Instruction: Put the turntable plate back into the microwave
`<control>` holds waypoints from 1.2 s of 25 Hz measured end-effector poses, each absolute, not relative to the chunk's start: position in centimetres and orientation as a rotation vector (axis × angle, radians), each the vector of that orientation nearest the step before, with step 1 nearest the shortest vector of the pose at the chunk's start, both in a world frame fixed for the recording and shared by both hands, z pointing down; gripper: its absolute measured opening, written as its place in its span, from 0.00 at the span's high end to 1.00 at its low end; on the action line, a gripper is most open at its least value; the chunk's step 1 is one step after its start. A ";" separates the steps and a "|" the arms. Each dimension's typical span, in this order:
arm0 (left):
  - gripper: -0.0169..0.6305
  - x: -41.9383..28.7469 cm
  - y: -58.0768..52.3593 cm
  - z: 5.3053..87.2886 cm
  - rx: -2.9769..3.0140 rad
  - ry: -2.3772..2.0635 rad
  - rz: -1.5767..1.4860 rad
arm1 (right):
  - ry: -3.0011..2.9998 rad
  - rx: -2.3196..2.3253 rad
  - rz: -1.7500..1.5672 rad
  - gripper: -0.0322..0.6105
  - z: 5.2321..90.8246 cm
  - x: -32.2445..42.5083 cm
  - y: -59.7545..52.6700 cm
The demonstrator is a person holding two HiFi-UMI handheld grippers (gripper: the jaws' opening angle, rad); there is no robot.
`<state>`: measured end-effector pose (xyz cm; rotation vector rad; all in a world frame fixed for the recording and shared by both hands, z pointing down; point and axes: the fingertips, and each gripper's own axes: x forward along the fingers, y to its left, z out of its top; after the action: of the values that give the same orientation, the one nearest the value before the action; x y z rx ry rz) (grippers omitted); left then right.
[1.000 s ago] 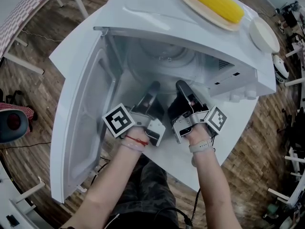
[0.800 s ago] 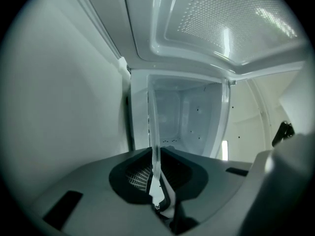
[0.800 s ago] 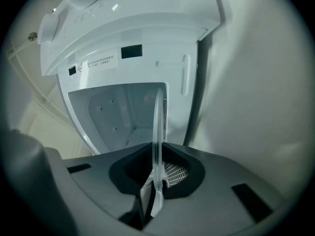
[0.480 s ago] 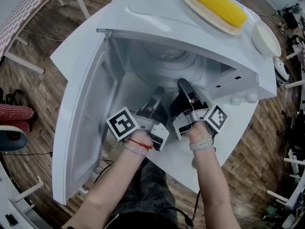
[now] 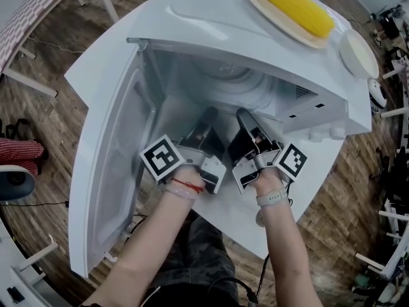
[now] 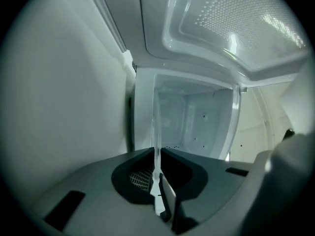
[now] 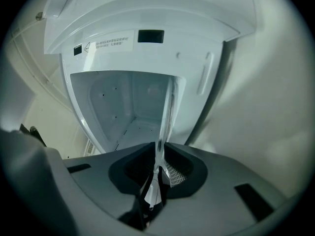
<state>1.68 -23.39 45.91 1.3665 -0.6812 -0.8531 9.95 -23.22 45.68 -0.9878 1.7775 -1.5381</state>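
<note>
Head view: we see the microwave point(image 5: 211, 24) with its door point(image 5: 108, 171) swung open to the left. The left gripper point(image 5: 206, 117) and right gripper point(image 5: 246, 118) both reach into the cavity. The clear turntable plate point(image 5: 223, 78) sits inside the cavity, its near rim at the jaw tips. We cannot tell whether it rests on the cavity floor.

Left gripper view: the left gripper point(image 6: 157, 181) has its jaws clamped on the plate's rim. The plate point(image 6: 156, 141) shows edge-on, a thin clear strip rising from between them.

Right gripper view: the right gripper point(image 7: 156, 173) likewise pinches the rim. The plate point(image 7: 166, 122) runs edge-on from the jaws toward the cavity.
</note>
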 end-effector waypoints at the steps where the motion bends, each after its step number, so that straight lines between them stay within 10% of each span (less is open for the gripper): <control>1: 0.91 1.7 -23.5 45.9 1.367 -0.682 -0.857 | 1.788 -0.991 -1.542 0.86 45.7 9.9 -23.2; 30: 0.91 0.6 -25.0 44.8 1.420 -0.732 -0.898 | 1.729 -0.964 -1.512 0.86 45.0 8.6 -23.8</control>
<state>0.59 -25.04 44.79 1.4204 -0.7321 -0.8976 8.59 -23.79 45.05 -0.9640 1.7288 -1.5118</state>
